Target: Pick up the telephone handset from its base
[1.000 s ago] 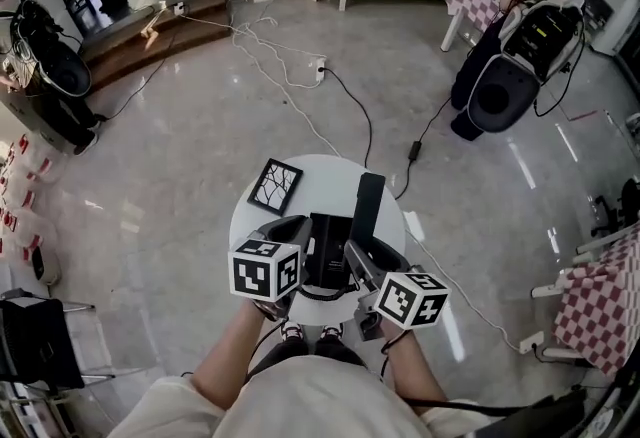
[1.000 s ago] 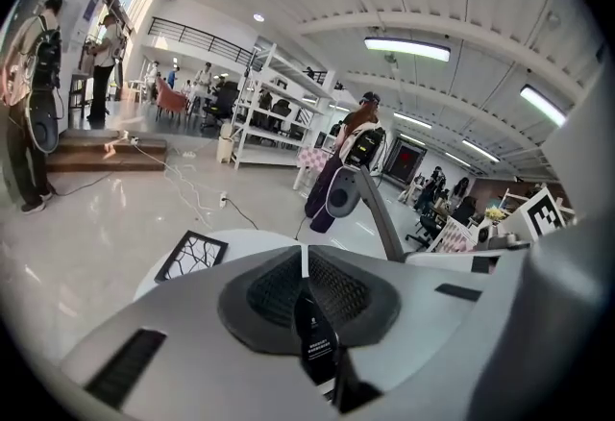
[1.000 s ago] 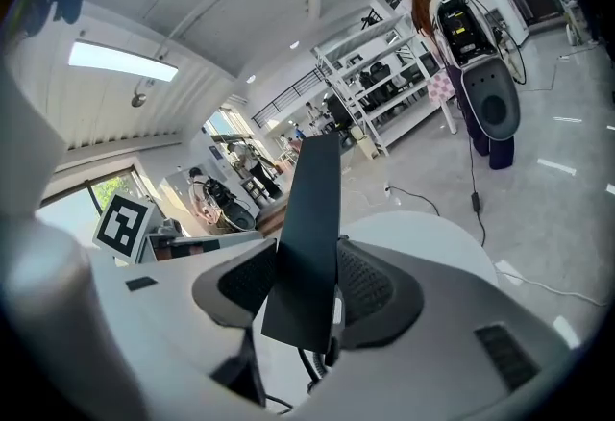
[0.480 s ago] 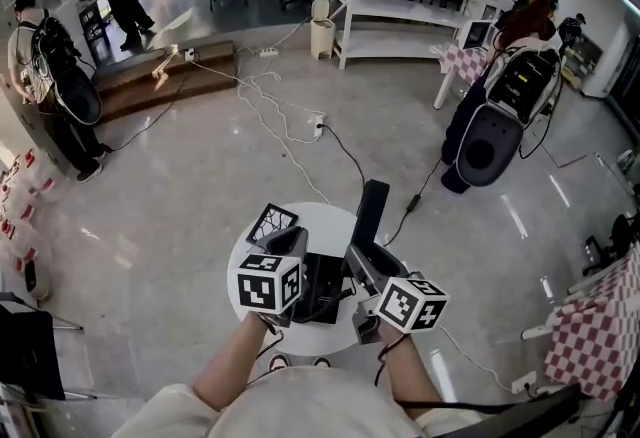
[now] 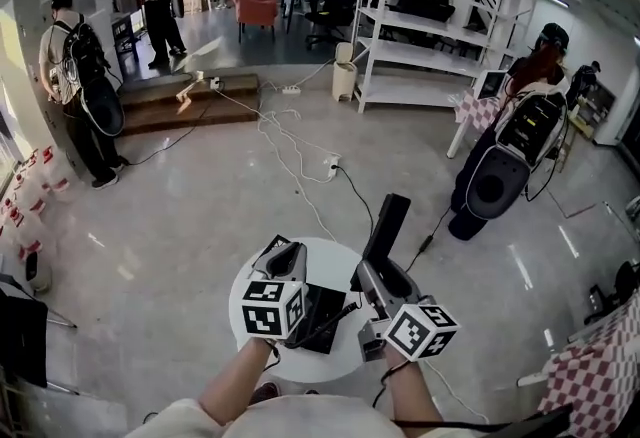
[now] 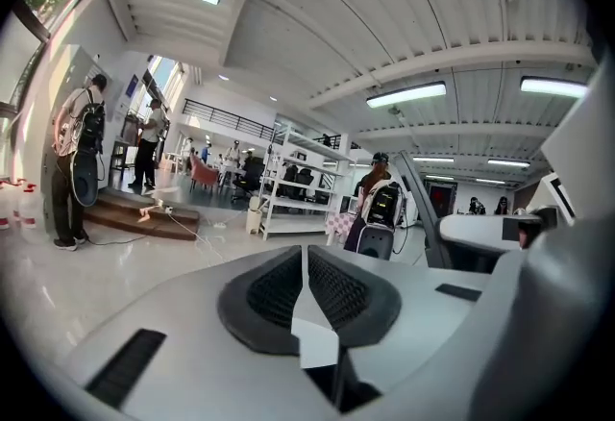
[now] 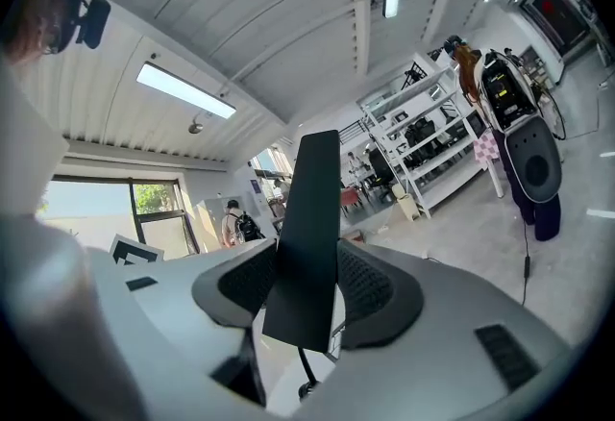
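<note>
Right gripper (image 7: 306, 280) is clamped on the telephone handset (image 7: 307, 236), which projects ahead from between its jaws, lifted clear of the base (image 5: 320, 316) below. Left gripper (image 6: 306, 289) alongside has its jaws together, empty. Risk: the cord (image 5: 335, 318) trailing beneath may tug the base across the table (image 5: 330, 254), or the handset may pivot in the grip. Handset: slim, flat, matte-black bar.

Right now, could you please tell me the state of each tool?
Left tool: shut, holding nothing.
Right tool: shut on the black handset.
</note>
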`<action>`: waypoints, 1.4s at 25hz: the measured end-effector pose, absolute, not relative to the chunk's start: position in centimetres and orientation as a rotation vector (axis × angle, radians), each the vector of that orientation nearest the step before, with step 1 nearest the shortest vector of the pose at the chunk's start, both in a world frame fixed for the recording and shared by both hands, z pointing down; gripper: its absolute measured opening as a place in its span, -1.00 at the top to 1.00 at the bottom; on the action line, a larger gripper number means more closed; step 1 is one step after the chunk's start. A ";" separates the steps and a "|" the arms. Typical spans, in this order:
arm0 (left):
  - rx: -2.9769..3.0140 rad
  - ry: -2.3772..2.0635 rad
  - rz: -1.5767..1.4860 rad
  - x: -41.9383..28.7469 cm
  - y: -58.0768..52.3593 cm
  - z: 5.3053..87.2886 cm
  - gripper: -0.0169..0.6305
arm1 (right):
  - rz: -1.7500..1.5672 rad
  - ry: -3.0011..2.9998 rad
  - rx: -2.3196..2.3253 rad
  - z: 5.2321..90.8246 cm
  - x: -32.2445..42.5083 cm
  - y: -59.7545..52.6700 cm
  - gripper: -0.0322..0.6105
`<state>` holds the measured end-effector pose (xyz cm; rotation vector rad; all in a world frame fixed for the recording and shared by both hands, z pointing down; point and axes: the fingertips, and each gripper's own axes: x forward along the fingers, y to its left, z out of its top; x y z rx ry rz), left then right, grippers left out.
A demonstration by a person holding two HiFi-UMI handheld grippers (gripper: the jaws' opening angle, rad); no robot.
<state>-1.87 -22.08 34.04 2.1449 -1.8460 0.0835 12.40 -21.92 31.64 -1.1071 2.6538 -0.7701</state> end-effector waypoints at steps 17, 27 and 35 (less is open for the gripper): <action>2.239 -1.850 0.095 -7.7 -21.7 31.7 0.84 | -0.768 2.583 -1.090 30.4 6.7 -21.0 0.23; 2.287 -1.747 0.106 -7.8 -22.2 32.2 0.84 | -0.772 2.496 -1.172 30.1 6.8 -20.8 0.23; 2.308 -1.719 0.088 -7.6 -22.5 31.7 0.84 | -0.756 2.517 -1.189 30.2 6.3 -20.7 0.23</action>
